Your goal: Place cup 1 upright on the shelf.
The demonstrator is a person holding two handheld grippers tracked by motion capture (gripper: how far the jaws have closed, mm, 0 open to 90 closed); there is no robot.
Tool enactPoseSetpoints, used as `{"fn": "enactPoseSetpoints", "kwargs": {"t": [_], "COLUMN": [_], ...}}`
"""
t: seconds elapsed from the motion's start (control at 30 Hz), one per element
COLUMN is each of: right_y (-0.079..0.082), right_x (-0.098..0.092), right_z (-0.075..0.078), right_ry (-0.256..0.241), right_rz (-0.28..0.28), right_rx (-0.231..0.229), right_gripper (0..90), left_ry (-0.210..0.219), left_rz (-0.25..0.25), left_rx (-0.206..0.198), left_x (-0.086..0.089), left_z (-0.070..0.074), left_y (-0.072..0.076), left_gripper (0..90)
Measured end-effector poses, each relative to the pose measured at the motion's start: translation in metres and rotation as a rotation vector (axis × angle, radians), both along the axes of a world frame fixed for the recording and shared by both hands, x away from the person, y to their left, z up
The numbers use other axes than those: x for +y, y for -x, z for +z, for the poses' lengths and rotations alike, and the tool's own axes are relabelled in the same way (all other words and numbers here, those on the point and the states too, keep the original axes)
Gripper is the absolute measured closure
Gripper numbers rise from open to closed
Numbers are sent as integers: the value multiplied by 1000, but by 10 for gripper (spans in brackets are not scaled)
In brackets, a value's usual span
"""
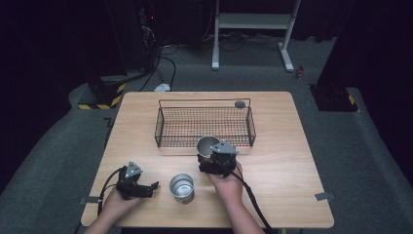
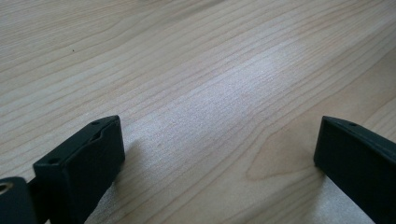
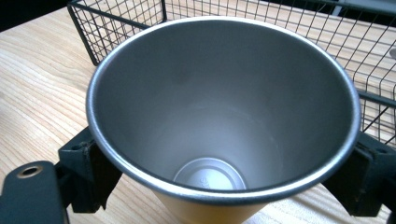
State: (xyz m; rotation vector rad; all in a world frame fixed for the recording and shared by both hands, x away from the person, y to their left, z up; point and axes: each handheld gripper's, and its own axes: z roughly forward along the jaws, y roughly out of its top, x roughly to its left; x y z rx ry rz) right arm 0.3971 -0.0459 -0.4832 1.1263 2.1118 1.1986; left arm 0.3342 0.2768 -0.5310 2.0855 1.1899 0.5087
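Pinching a tapered steel cup (image 3: 219,112) at 9 and 3 o'clock, right gripper (image 3: 224,163) clamped its smooth wall; left gripper (image 2: 219,154) sat spread.

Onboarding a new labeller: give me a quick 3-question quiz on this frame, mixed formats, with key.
1. True or false: the right gripper is shut on a steel cup.
2. Where does the second cup stand? A) inside the wire basket B) on the table between the two hands C) on the floor
3. Fill in: the left gripper has its jaws ____ over bare table.

Key: 1 true. 2 B. 3 open. The wire basket lies just beyond the held cup.
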Motion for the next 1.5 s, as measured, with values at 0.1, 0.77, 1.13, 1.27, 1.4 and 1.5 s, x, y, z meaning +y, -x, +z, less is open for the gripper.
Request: {"fn": "enactPoseSetpoints", "kwargs": {"t": [0.1, 0.77, 1.13, 1.27, 1.4, 1.5], "right_y": [0, -2, -10, -15, -20, -25], "right_x": [0, -11, -24, -31, -36, -40], "right_z": [1, 39, 60, 67, 73, 77], "right_ry": [1, 8, -6, -19, -22, -27], "right_rz": [5, -2, -35, -51, -72, -87], "right_rx": [-8, -74, -98, -101, -101, -109], "right_gripper": [130, 146, 146, 146, 146, 146], "left_ry": [0, -1, -1, -1, -1, -1], "left_rz": [0, 0, 0, 0, 0, 0], "left_rx": [0, 0, 0, 0, 0, 0], "left_x": [0, 0, 0, 0, 0, 0], "left_z": [0, 0, 0, 0, 0, 0], "left_y": [0, 0, 0, 0, 0, 0], "left_gripper": [21, 20, 21, 21, 21, 21]}}
